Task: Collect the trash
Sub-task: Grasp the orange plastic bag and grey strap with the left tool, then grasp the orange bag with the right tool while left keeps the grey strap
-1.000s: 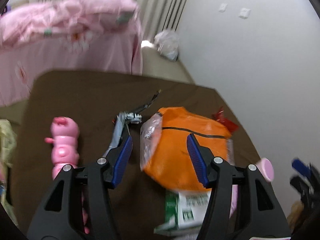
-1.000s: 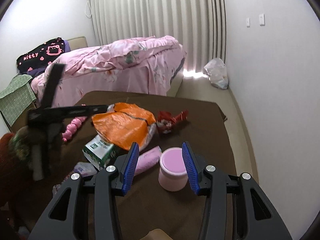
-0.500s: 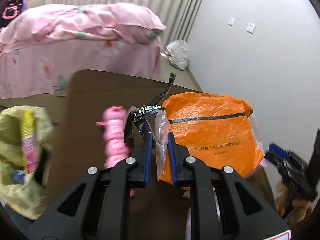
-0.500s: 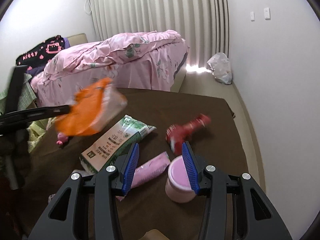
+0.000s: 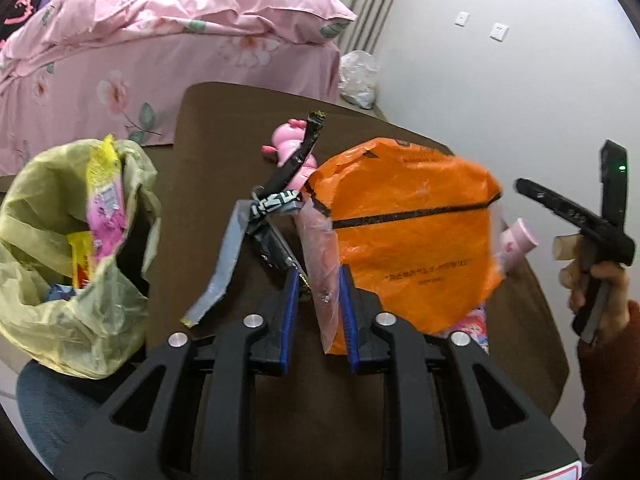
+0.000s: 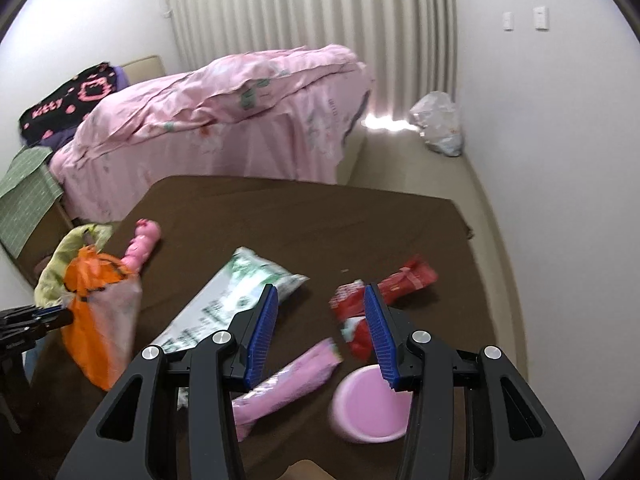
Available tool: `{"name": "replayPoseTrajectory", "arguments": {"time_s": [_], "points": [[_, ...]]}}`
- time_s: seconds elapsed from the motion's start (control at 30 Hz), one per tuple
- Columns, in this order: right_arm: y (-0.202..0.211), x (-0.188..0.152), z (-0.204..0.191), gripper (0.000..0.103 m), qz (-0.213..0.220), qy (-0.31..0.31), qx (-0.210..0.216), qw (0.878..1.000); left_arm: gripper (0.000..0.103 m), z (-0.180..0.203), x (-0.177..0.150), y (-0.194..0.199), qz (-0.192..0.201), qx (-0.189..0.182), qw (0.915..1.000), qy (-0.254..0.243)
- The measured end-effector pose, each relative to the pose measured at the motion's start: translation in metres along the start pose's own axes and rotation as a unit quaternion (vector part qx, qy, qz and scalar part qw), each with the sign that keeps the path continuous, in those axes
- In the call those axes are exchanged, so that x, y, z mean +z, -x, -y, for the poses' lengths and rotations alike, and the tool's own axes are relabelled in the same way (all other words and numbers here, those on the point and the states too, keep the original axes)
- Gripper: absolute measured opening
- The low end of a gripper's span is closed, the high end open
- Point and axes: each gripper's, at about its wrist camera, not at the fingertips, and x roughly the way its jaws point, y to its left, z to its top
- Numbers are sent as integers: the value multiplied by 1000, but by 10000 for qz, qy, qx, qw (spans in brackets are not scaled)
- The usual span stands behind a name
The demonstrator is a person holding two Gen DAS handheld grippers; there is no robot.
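Aloft at centre frame, the left gripper [image 5: 316, 304] fingers pinch an orange bag [image 5: 404, 232], jaws just eased; right gripper [image 6: 322, 332] fingers spread above the desk [image 6: 248, 216].

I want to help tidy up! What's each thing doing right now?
Orange bag: lifted, hanging between the left gripper pads, which have just been opening.
Yellow trash bag: open, partly filled.
Right gripper: open, empty.
Green-white packet: lying flat.
Red wrapper: crumpled on the table.
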Motion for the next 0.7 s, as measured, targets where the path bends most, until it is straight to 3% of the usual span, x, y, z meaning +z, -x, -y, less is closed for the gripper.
{"name": "replayPoseTrajectory", "arguments": {"time_s": [0.2,0.27,0.47,0.6,0.63,0.7], "points": [[6,-9,-44,42,67,427,260,9987,41,5,5,18,189,-247,9994,-142],[13,-10,-58,42,170,517,542,9970,43,2,6,26,312,-209,9992,-131],[4,-2,-102,42,-21,983,1340,9861,47,-21,13,30,434,432,9979,216],[-18,-12,-106,42,-489,605,2052,9756,47,-29,14,30,404,571,9970,320],[-19,-18,-107,41,-569,565,2183,9726,47,-29,15,30,404,597,9970,286],[-18,-30,-111,23,-671,633,2244,9701,47,-28,15,31,417,619,9970,226]]}}
